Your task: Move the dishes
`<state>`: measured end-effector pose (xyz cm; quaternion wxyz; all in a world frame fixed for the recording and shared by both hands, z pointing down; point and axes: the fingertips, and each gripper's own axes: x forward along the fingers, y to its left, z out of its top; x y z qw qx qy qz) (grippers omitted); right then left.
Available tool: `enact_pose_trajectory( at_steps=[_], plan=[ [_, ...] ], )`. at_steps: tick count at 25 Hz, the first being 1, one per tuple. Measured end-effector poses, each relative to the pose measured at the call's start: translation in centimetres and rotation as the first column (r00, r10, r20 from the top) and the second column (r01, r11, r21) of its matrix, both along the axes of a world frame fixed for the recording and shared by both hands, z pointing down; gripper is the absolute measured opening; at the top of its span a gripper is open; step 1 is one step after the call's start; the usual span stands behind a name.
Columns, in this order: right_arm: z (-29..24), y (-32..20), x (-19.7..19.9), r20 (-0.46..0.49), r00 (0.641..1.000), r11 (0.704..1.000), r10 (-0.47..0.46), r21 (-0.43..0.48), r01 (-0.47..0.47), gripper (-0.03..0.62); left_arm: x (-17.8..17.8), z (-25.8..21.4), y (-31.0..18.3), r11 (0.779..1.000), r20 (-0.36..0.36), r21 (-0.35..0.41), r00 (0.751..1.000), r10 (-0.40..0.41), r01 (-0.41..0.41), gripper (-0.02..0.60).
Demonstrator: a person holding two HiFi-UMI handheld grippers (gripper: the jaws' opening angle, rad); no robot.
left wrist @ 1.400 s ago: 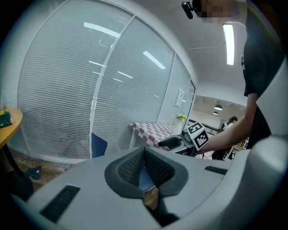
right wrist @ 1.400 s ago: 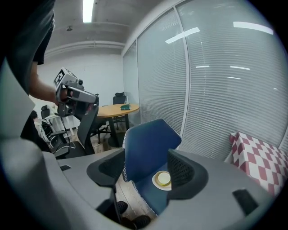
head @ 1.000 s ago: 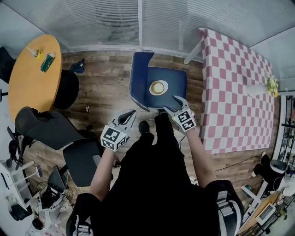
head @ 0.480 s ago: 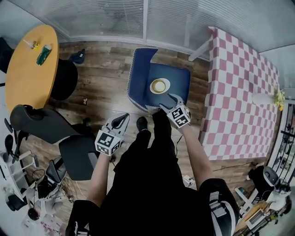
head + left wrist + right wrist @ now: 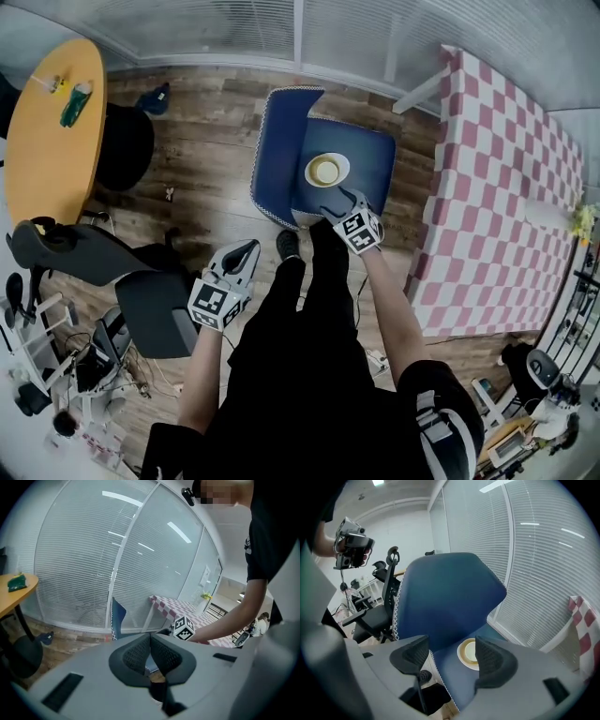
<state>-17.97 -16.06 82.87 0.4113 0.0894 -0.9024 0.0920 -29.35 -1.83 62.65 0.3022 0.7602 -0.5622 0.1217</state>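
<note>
1. Down come both tools since a second ago. The right tongs sink and push forward over the seat's front edge, closing on the dish. The left tongs dip lower, off to the side above the floor.
2. Nearest first: the left tongs are pressed together, pads meeting, with nothing between them.
3. The right tongs stand spread and have just been opening a touch wider. Nothing sits between the pads yet; the dish lies ahead, partly hidden behind the right-hand pad.
4. The dish is small, round and pale yellow with a lighter rim. It lies flat on the seat of the blue chair, just beyond the right tongs and well apart from the left ones.
5. My read is that it's light and stiff, with a smooth, likely slippery surface, and could chip if dropped. The near rim looks like the place to pinch, one pad over and one under, and the soft seat should give a little for the lower pad.
6. Writing? Only black-and-white square patterns on the marker cubes; no brand or label is readable anywhere.
7. Farther out, a pink-checked table stands to the right of the right tongs, and window blinds lie beyond the chair.
</note>
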Motion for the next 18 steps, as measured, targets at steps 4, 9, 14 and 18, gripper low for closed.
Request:
enact_pose_trajectory(
  at_steps=[4,9,14,18],
  plan=[
    [2.7,-1.2,-0.5,-0.012,1.000,1.000,-0.013,0.003,0.013,0.321,-0.1,1.4,-0.8,1.000,-0.005,-0.009,1.000,-0.021,0.021,0.021],
    [6.2,-2.4,-0.8,-0.038,0.999,1.000,-0.019,-0.009,0.018,0.321,0.1,3.5,-1.3,0.999,-0.014,-0.039,0.999,-0.032,0.032,0.021],
    [9.6,-3.8,-0.8,-0.082,0.996,0.999,-0.030,-0.023,0.028,0.322,0.2,5.6,-1.9,0.997,-0.027,-0.065,0.999,-0.039,0.037,0.021],
    [12.2,-4.3,-1.6,-0.111,0.992,0.998,-0.065,-0.026,0.062,0.329,0.0,6.9,-2.1,0.996,-0.036,-0.077,0.998,-0.053,0.050,0.021]
  ],
)
